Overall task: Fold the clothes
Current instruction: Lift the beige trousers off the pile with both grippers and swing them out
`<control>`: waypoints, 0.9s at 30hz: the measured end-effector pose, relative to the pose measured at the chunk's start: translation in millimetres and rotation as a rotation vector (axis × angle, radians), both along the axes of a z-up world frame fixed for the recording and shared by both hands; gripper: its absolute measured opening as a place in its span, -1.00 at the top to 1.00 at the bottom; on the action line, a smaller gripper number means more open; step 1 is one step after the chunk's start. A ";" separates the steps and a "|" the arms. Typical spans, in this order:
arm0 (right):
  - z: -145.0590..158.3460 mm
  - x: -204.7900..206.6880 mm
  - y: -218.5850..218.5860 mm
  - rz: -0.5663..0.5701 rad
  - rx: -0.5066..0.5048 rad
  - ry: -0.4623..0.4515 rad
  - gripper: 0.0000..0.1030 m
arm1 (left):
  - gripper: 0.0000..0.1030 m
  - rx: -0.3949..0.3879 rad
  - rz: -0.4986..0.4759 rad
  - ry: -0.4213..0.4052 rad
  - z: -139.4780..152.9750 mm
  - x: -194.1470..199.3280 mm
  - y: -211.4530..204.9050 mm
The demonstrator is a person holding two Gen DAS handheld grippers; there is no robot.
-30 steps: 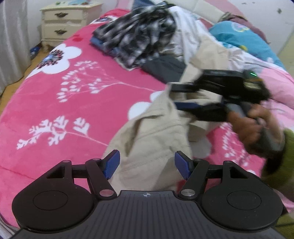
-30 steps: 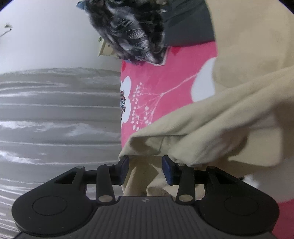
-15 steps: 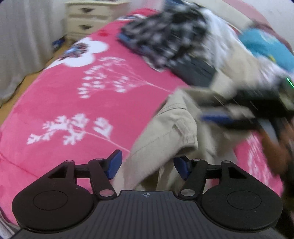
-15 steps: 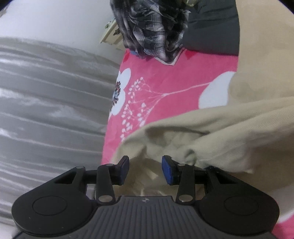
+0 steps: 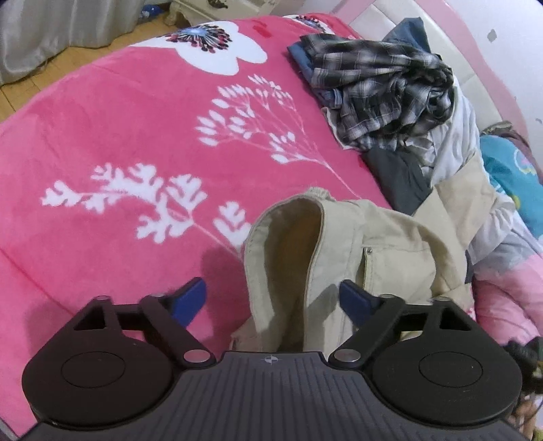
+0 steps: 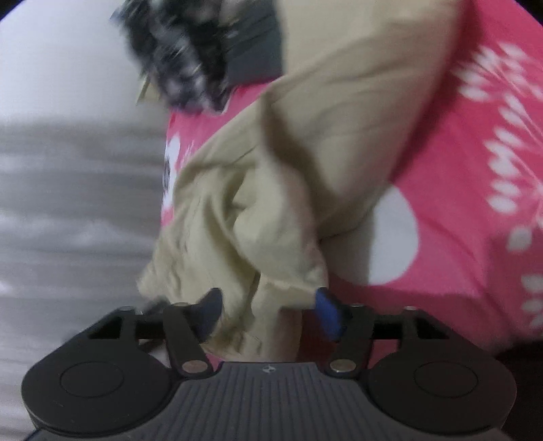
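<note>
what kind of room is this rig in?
Most likely a bedroom: a bed with a pink floral blanket and padded headboard, a cream nightstand beside it, and loose clothes, including a beige jacket.

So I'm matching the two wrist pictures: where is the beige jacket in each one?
Left wrist: beige jacket lies lower centre to right, partly between the opening jaws.
Right wrist: beige jacket fills the centre, bunched between the opening jaws.
Shared landmark: the plaid shirt, upper right in left view, blurred at top in right view.
</note>
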State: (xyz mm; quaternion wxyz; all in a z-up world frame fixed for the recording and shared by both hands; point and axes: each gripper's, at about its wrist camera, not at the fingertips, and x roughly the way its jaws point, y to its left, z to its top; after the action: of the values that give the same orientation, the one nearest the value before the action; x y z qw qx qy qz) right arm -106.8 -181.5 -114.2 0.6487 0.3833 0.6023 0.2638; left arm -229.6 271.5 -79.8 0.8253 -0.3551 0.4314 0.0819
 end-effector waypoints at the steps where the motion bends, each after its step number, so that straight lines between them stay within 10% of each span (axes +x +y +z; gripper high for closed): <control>1: -6.3 2.4 -3.2 -0.026 0.014 0.024 -0.41 | -0.81 0.007 -0.002 -0.005 -2.6 1.1 0.3; 11: -49.3 22.6 12.9 -0.040 0.070 0.101 -0.50 | -0.85 -0.100 0.005 -0.072 -33.7 16.4 11.2; 17: -62.8 39.0 24.1 -0.059 0.092 0.055 -0.43 | -0.24 -0.123 -0.078 -0.059 -41.7 24.6 -8.2; 21: -67.9 42.2 28.6 -0.051 0.097 0.070 0.02 | 0.51 -0.120 -0.034 -0.043 -37.6 27.8 -13.6; 27: -39.2 32.8 34.2 0.009 0.080 0.005 0.89 | 0.80 -0.066 0.041 -0.098 5.9 26.7 -13.7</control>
State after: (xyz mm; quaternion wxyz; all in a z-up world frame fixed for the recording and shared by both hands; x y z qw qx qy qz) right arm -73.9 -147.3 -153.3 0.6302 0.4068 0.5946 0.2894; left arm -202.9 257.8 -73.9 0.8313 -0.3946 0.3856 0.0670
